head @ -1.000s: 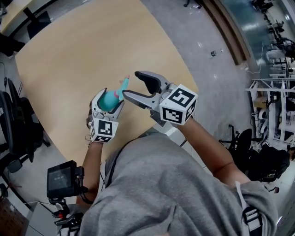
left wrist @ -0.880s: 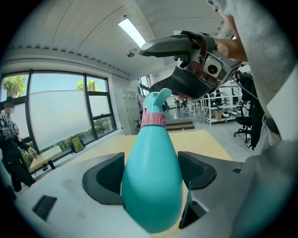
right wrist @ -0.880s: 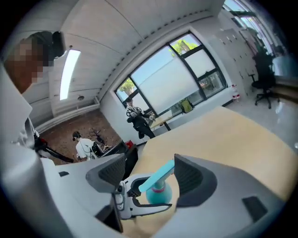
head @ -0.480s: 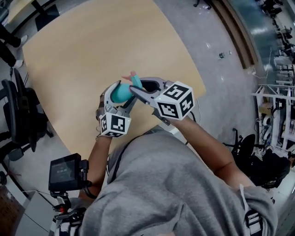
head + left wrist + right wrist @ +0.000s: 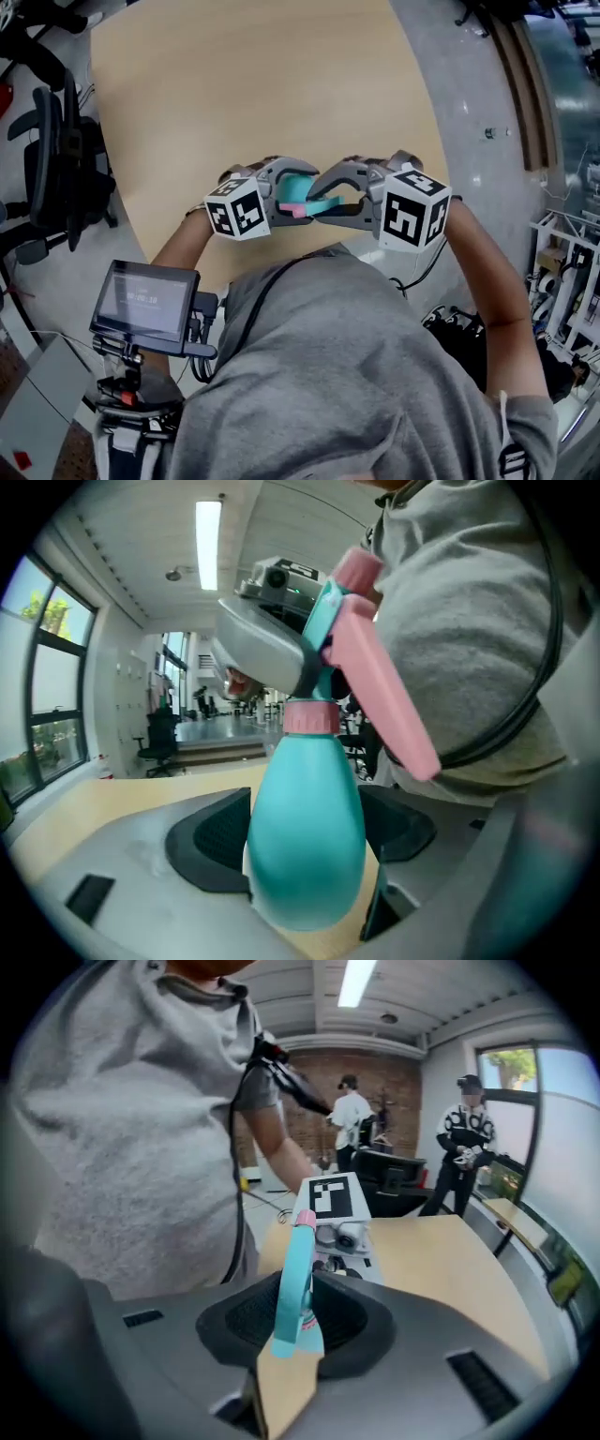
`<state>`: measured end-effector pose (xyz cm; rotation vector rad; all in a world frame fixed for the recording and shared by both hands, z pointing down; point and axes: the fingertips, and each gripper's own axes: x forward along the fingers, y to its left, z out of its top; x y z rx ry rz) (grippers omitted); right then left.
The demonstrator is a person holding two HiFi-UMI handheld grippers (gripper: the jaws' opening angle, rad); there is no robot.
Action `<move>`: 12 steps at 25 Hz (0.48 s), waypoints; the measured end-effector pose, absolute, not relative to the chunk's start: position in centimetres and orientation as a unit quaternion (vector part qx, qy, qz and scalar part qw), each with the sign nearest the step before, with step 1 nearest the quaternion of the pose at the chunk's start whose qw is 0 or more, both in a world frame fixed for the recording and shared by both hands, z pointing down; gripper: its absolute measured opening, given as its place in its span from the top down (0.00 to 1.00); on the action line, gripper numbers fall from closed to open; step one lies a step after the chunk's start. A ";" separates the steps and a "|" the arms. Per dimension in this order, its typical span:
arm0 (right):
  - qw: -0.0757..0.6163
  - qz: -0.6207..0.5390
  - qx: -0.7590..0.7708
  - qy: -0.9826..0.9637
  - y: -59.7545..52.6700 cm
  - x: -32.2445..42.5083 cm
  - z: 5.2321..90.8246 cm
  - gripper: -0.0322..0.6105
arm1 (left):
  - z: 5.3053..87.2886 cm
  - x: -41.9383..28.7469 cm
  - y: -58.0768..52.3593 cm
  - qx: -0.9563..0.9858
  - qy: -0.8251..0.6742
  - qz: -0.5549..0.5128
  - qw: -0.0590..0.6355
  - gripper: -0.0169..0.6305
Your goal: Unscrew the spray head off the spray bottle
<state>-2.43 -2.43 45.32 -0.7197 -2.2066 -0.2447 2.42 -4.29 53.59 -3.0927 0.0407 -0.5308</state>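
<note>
A teal spray bottle with a pink collar stands between the pads of my left gripper, which is shut on its body. In the head view the bottle lies sideways between both grippers, close to the person's chest. My right gripper faces the left gripper. In the right gripper view, the teal spray head is pinched between the dark pads of my right gripper. The pink trigger hangs beside the neck.
A tan table lies under the grippers, its edge near the person's grey shirt. Dark office chairs stand at the left. A small screen on a stand sits at lower left. Two people stand far back.
My right gripper, open beside the spray head a second ago, has shut on it. Both grippers and the bottle have come nearer the person's chest, with the bottle turned sideways.
</note>
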 end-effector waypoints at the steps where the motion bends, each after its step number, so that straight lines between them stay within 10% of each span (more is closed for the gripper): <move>1: 0.399 -0.116 -0.315 -0.853 -1.6 -2.3 45.7 0.80 | 54.0 2.7 -3.5 -0.984 -0.012 -0.180 0.007 0.42; 12: 0.439 -0.391 -0.503 -0.634 1.8 1.6 49.5 0.80 | 57.3 5.2 -1.0 -0.975 -0.092 -0.202 0.004 0.42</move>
